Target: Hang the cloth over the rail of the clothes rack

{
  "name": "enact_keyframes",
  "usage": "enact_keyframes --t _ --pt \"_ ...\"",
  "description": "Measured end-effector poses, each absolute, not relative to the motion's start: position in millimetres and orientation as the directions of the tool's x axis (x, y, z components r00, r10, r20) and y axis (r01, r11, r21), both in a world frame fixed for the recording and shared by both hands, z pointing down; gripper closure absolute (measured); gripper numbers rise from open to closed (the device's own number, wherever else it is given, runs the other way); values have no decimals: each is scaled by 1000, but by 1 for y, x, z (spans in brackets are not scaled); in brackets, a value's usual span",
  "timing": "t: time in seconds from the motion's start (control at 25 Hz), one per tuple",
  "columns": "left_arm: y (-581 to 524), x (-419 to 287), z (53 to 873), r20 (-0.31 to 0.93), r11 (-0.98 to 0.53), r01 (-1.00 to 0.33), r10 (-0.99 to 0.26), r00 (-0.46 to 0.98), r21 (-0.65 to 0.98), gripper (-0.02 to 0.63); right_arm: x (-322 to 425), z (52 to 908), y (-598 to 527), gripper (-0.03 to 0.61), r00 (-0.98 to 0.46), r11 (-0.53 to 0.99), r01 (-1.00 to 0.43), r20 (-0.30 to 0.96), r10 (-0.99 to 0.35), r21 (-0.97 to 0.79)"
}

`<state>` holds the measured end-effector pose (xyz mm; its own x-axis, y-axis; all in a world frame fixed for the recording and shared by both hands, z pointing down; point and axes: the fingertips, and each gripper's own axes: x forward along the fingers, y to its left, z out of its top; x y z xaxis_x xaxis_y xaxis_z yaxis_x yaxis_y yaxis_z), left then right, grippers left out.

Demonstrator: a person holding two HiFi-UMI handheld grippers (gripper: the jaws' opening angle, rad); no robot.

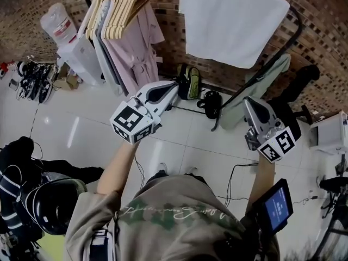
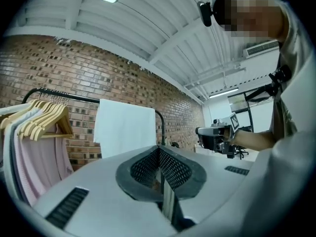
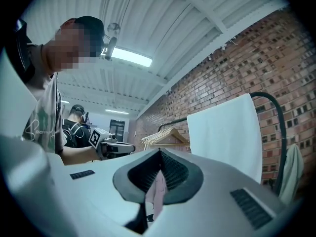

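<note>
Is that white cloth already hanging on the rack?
Yes, hung: the white cloth drapes spread out over the rack's rail.

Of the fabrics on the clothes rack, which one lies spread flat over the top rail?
The white cloth, draped over the rail. The pink garments hang from wooden hangers at the left; the greenish garment hangs bunched at the right end.
</note>
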<state>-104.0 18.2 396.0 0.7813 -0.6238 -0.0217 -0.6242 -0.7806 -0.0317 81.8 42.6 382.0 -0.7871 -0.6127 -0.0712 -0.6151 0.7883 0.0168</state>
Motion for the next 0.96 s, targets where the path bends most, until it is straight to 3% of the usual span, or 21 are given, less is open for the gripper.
enact_keyframes --t 0.48,0.96 --pt "15 -95 387 -109 -801 -597 -598 794 44 609 85 394 36 572 -755 756 -655 -70 -653 12" --pt "19 -94 384 -113 -777 -627 -629 769 59 609 92 390 40 572 -754 757 -654 -84 -652 -5"
